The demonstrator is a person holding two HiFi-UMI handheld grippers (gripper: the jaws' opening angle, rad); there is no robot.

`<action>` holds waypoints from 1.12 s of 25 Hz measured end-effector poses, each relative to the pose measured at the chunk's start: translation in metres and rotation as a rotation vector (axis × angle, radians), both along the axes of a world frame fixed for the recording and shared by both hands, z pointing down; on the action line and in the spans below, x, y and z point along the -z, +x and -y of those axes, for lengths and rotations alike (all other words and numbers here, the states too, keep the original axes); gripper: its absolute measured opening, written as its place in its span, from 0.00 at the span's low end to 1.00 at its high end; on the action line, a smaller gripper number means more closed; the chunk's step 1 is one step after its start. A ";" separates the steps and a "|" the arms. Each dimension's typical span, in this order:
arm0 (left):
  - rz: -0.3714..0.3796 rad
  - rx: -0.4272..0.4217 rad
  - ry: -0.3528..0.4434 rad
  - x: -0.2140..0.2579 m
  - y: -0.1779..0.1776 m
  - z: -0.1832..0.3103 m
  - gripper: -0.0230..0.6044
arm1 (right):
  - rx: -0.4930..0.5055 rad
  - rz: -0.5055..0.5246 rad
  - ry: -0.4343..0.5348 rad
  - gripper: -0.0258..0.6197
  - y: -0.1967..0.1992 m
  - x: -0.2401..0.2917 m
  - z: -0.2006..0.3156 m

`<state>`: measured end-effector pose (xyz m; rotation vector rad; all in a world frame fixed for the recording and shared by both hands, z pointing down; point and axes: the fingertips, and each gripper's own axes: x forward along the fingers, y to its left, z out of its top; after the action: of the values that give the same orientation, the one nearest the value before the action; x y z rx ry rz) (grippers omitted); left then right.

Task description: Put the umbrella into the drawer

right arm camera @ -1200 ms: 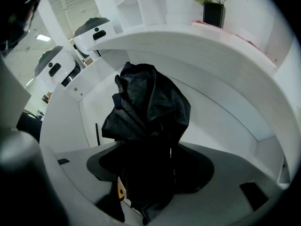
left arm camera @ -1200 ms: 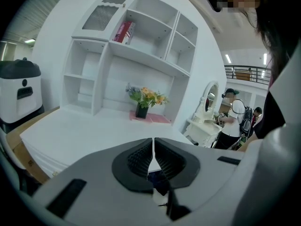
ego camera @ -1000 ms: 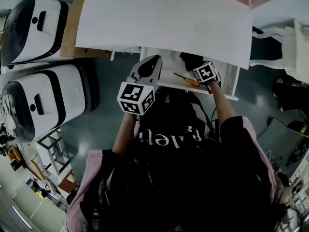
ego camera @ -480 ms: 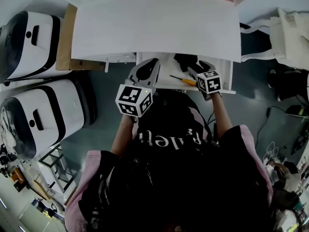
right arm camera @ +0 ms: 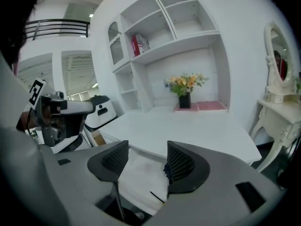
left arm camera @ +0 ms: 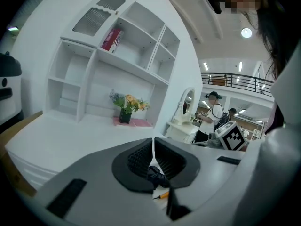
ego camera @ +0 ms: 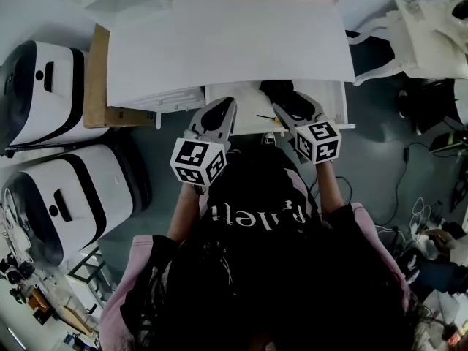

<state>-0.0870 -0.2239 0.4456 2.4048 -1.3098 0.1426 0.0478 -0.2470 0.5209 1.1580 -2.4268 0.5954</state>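
Observation:
The white drawer (ego camera: 342, 110) stands pulled out under the desk's front edge. A black folded umbrella (ego camera: 282, 91) lies inside it toward the right, also showing as a dark bundle (left arm camera: 157, 177) past the left jaws and beside the right jaw (right arm camera: 166, 171). My left gripper (ego camera: 221, 107) hovers over the drawer's left part, jaws shut with nothing between them (left arm camera: 153, 147). My right gripper (ego camera: 285, 108) is over the drawer front near the umbrella, open and holding nothing (right arm camera: 148, 160). An orange-handled screwdriver (ego camera: 263, 115) lies on the drawer floor.
The white desk top (ego camera: 227, 42) overhangs the drawer's back. A vase of flowers (left arm camera: 124, 108) and shelves stand at its rear. Two white rounded machines (ego camera: 44, 72) (ego camera: 73, 192) and a cardboard box (ego camera: 96, 68) are at the left, a white dressing table (ego camera: 431, 28) at the right.
My right gripper has drawn back from inside the drawer toward the person, leaving the umbrella lying there. The left gripper has hardly moved.

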 end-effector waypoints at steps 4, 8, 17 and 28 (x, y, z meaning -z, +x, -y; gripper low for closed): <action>-0.004 -0.029 0.019 0.007 -0.012 -0.019 0.08 | -0.020 0.022 0.071 0.47 -0.020 0.030 -0.026; -0.003 -0.076 0.047 0.016 -0.021 -0.038 0.08 | -0.080 0.058 0.116 0.47 -0.033 0.049 -0.051; -0.012 -0.175 0.049 0.013 -0.033 -0.087 0.08 | -0.163 0.089 0.088 0.47 -0.060 0.044 -0.115; -0.055 -0.192 0.063 0.020 -0.012 -0.117 0.08 | -0.164 0.087 0.074 0.28 -0.062 0.053 -0.153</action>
<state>-0.0989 -0.1073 0.4253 2.5661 -1.0724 0.0888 -0.0137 -0.0938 0.4684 1.3992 -2.4604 0.6210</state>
